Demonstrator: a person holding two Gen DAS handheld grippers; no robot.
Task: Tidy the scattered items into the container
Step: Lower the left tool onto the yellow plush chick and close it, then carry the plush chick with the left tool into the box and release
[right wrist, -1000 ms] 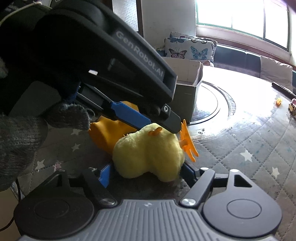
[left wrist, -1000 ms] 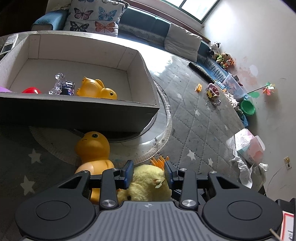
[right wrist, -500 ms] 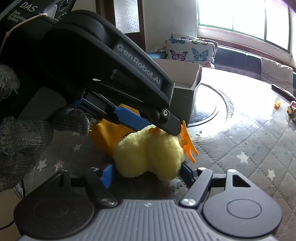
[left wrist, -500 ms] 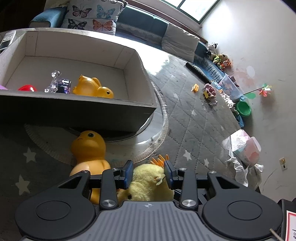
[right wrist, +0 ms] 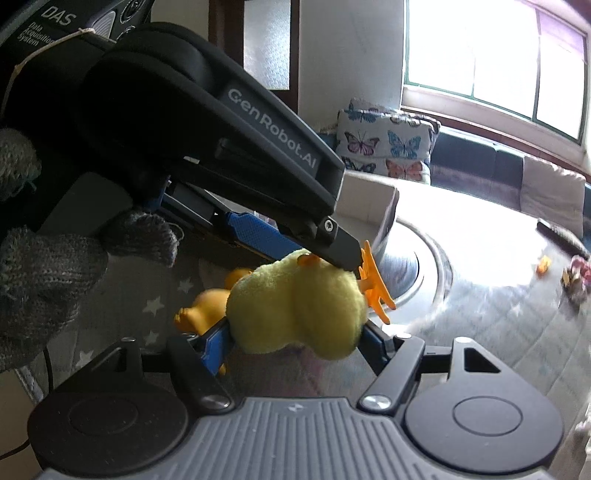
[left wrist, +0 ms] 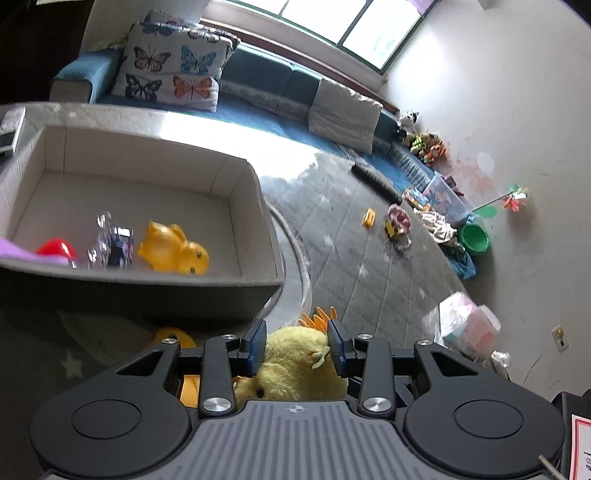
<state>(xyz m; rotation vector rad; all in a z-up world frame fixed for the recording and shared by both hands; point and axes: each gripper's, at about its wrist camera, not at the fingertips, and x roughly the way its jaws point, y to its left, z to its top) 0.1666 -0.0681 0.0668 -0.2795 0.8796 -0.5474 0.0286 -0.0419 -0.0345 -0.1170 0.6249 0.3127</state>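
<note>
Left claw [left wrist: 297,345] clamped on yellow plush chick [left wrist: 295,369], lower centre of frame. Right claw [right wrist: 295,341] also pinching same chick [right wrist: 295,310] from below. Grey box [left wrist: 255,206] upper left, orange rubber duck [left wrist: 173,253] inside.

"GenRobot.AI" in pale letters along black side of my left gripper [right wrist: 343,266], seen from my right wrist view. Above it, top left corner, dark device [right wrist: 55,22] reads "DAS", smaller lines below: "Data Acquisition System". In my left wrist view, white tag [left wrist: 581,448] with red border at lower right edge carries dark handwriting, too cut off to read. No other readable text or numbers.
</note>
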